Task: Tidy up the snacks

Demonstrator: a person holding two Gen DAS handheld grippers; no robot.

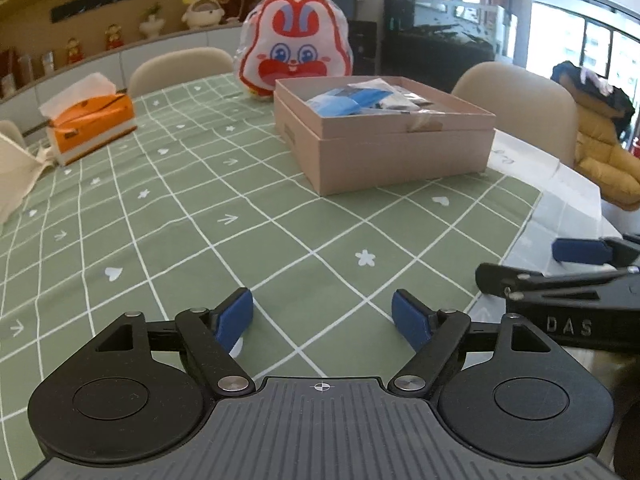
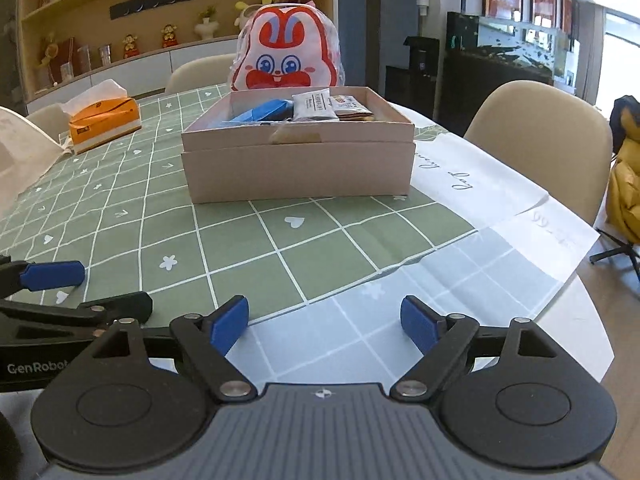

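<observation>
A pink cardboard box (image 1: 400, 156) (image 2: 298, 172) stands open on the green checked tablecloth. Inside it lie blue snack packets (image 1: 344, 100) (image 2: 264, 111), and a white packet (image 2: 314, 106) shows in the right wrist view. A red and white rabbit-face snack bag (image 1: 294, 46) (image 2: 286, 54) stands upright just behind the box. My left gripper (image 1: 322, 318) is open and empty, low over the cloth in front of the box. My right gripper (image 2: 324, 322) is open and empty, beside it at the table's near edge. Each gripper shows at the side of the other's view.
An orange tissue box (image 1: 90, 120) (image 2: 105, 120) sits at the far left of the table. A white printed cloth (image 2: 480, 184) covers the table's right part. Beige chairs (image 1: 520, 108) (image 2: 540, 136) stand around it. A yellow jacket (image 1: 608, 160) lies at the right.
</observation>
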